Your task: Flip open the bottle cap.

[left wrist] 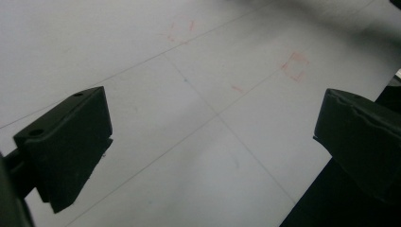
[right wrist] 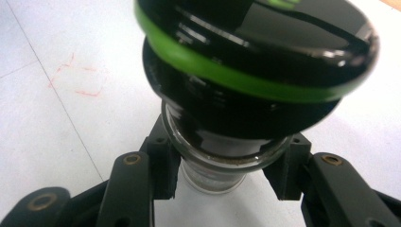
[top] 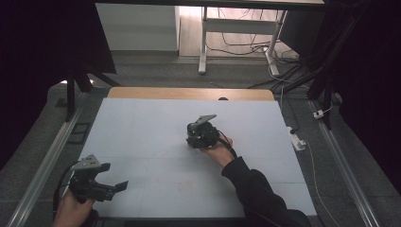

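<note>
Item in hand: a glass jar with a black lid ringed in green, standing near the middle of the white table and clamped just under the lid by our right gripper, jaws closed on the glass at either side. Our left gripper hangs at the near left corner of the table, jaws spread wide and holding nothing. The jar's lower body is blurred, so contents are probably a dry powder; for this step we judge it best to keep the jar upright and the squeeze steady below the lid.
</note>
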`<state>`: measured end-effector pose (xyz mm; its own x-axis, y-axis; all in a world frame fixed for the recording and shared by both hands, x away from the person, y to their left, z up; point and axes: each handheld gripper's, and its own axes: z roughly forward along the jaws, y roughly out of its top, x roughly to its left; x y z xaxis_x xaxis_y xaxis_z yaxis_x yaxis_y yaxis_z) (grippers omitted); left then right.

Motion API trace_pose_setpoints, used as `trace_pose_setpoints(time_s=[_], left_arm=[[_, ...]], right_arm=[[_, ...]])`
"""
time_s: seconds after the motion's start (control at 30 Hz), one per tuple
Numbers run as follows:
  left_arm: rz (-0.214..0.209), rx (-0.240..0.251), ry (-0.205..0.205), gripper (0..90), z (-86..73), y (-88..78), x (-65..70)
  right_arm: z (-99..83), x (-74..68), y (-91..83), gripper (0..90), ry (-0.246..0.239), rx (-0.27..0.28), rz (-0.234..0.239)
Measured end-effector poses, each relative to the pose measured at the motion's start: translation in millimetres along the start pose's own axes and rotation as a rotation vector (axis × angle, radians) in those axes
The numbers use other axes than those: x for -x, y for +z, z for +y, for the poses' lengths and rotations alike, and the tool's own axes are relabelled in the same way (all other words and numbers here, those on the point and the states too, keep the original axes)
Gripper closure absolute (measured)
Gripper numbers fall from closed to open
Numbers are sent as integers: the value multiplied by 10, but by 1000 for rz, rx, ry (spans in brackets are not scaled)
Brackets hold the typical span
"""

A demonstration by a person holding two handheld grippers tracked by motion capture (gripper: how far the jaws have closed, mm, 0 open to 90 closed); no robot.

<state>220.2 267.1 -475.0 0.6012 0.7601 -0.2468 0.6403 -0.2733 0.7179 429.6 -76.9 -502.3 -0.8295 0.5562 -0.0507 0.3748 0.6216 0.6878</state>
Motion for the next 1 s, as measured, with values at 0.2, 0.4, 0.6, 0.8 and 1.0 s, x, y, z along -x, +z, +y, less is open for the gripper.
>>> trace_pose_setpoints(time_s=[0.2, 0.4, 0.6, 0.8, 1.0], left_arm=[[-9, 13, 29, 0, 130, 86, 5], [-31, 26, 76, 0, 284, 240, -11], [-31, 22, 121, 0, 432, 377, 2], [-38, 40, 145, 0, 568, 501, 22], [-76, 63, 139, 0, 676, 606, -4]], right_arm=[[1, 1, 0, 521, -1, 0, 1], [4, 1, -1, 522, -3, -5, 1], [5, 0, 0, 522, -6, -6, 0], [6, -3, 0, 521, -6, -6, 0], [8, -5, 1, 522, -5, -7, 1]])
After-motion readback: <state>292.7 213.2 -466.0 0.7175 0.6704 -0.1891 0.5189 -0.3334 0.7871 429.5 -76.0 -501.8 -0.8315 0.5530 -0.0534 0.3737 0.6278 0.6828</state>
